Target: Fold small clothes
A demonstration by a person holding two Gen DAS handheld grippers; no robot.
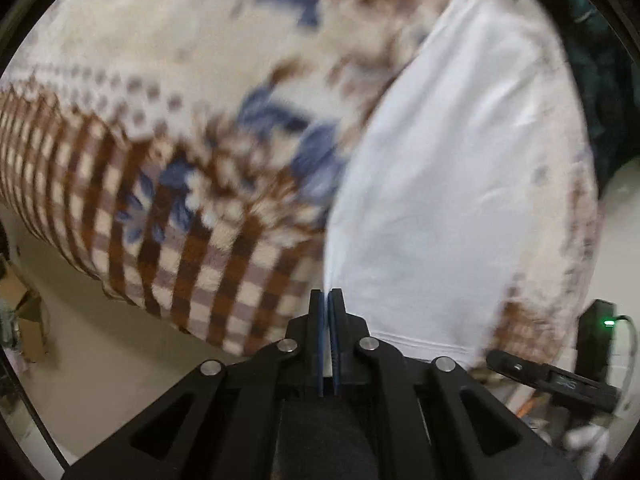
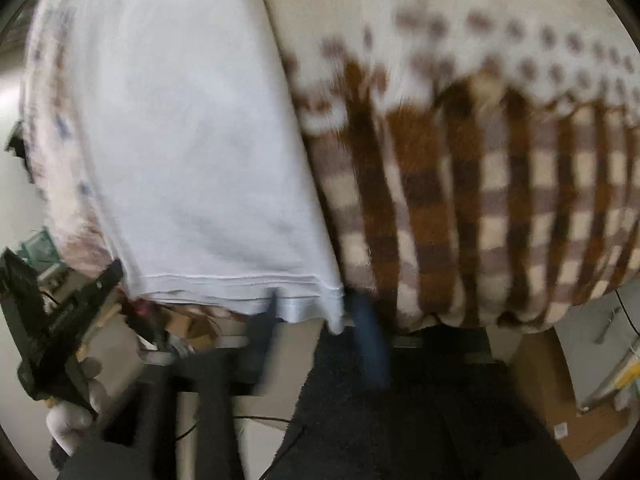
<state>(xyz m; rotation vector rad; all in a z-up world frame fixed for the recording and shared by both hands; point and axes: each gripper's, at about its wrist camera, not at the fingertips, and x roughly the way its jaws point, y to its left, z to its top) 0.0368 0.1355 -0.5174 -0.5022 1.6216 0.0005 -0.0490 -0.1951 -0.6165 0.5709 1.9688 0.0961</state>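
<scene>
Bedding fills most of both views: a fleece blanket [image 1: 168, 216] in cream with brown checks, dotted bands and blue flowers, draped over the edge of a raised surface. On it lies the white garment [image 1: 452, 184], a plain cotton piece spread flat, its stitched hem hanging at the near edge of the blanket (the hem shows best from the right wrist, where the garment [image 2: 188, 152] sits left of the brown checks).

Beyond the blanket's edge, a pale floor [image 1: 100, 376] carries a cardboard box [image 1: 28, 320] at the far left.

Smaller still, the left gripper [image 1: 329, 300] has its blue-padded jaws pressed together with a thin fold of the white hem pinched between them. The right gripper [image 2: 316, 320] is badly blurred; its two fingers stand apart just below the hem, one dark finger on each side of the garment's lower corner, and nothing appears clamped. At the lower left of the right wrist view, a white-gloved hand [image 2: 76, 412] holds the other gripper's black frame.
</scene>
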